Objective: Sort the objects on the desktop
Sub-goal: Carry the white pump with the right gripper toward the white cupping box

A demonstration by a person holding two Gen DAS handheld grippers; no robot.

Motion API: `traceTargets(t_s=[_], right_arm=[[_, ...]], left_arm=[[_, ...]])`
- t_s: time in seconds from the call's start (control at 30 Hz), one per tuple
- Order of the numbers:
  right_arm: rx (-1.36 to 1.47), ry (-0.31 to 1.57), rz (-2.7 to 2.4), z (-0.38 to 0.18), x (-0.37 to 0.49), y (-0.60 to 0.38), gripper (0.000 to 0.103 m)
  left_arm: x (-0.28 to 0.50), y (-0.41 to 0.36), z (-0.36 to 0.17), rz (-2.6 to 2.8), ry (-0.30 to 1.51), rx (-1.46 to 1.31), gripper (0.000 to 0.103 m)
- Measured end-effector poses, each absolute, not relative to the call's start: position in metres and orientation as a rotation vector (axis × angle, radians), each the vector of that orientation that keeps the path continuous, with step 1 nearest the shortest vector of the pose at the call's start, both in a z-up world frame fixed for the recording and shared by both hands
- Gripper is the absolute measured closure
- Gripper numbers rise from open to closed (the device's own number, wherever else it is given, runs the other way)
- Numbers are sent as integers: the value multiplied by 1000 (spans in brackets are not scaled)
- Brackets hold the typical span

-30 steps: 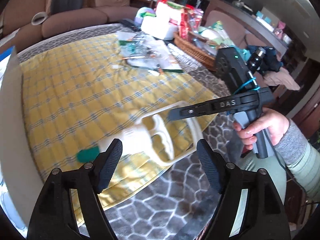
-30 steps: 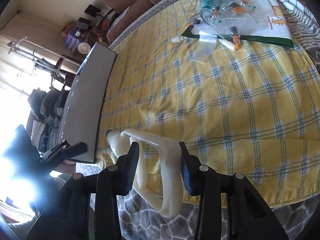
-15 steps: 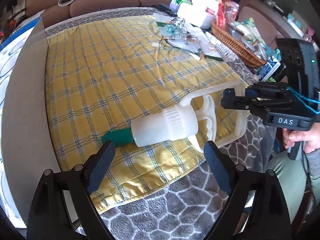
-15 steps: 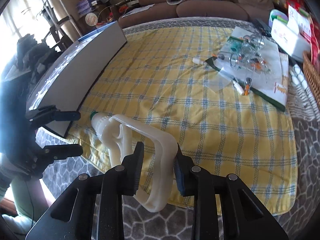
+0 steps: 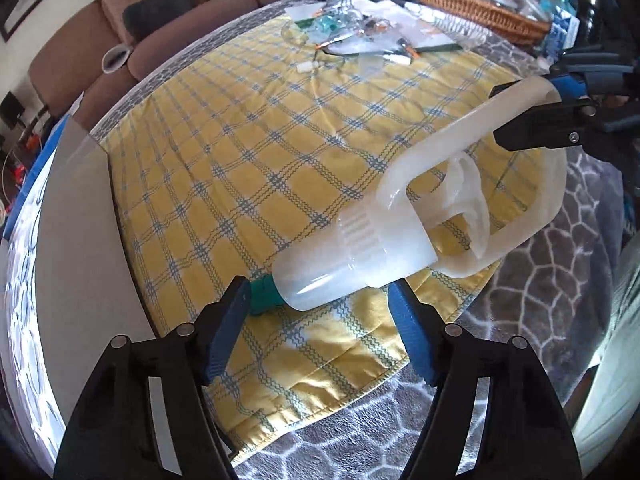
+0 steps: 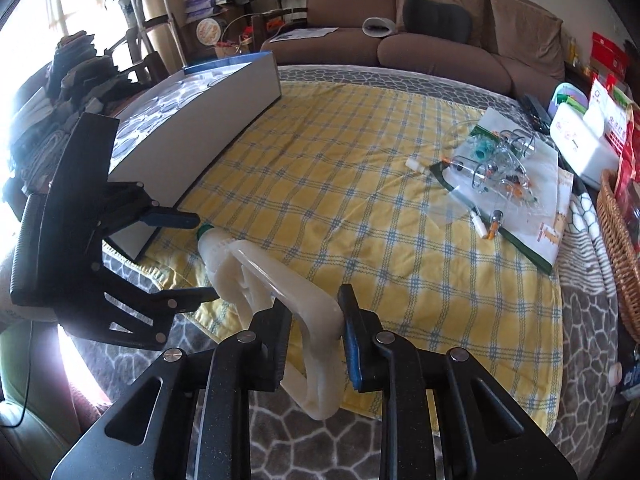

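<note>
A white translucent plastic bottle [image 5: 352, 256] with a big loop handle [image 6: 304, 292] and a green cap [image 5: 264, 296] hangs tilted over the near edge of the yellow checked cloth [image 5: 280, 152]. My right gripper [image 6: 314, 304] is shut on the handle loop; in the left wrist view the right gripper [image 5: 496, 114] enters from the right. My left gripper [image 5: 318, 292] straddles the bottle's body near the cap. Its jaws are closing, and the pads stand a little clear of the plastic. The right wrist view shows the left gripper [image 6: 208, 256] at the left, astride the cap end.
A long grey box [image 6: 200, 120] lies along the cloth's left side. At the far right are a paper with several small clear parts [image 6: 500, 168], a white box [image 6: 580, 144] and a wicker basket [image 6: 620, 240]. A brown sofa [image 6: 440, 48] stands behind.
My left gripper has dropped and tipped down onto the bottle's body, its jaws first widening, then narrowing. My right gripper has rolled and tightened on the handle, and the bottle has turned with it.
</note>
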State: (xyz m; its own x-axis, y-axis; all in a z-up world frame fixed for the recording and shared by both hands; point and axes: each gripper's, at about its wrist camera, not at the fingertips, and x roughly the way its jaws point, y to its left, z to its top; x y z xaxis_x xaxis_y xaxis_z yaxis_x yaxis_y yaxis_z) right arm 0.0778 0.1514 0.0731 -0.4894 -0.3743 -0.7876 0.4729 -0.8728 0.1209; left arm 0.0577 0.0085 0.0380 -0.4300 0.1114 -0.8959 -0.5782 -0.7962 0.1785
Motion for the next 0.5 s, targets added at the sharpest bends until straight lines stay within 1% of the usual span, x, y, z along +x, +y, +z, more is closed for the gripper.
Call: traceTargets(t_s=[0.03, 0.1, 0.17, 0.23, 0.37, 0.5], right_arm=[[1206, 122, -2344, 72, 77, 154, 80], [1205, 66, -2328, 69, 78, 158, 80], [1206, 54, -2320, 67, 79, 157, 80], [1190, 70, -2312, 67, 80, 154, 80], [1117, 76, -2309, 74, 86, 152, 80], [1023, 147, -2334, 89, 95, 146, 81]], left_arm=[[55, 12, 35, 2233, 697, -1372, 42], [51, 16, 30, 2207, 782, -1372, 42], [47, 19, 26, 2179, 826, -1379, 42], [41, 22, 22, 2146, 849, -1387, 42], [36, 21, 22, 2144, 826, -1393, 42], [44, 25, 28, 2173, 842, -1320, 49]])
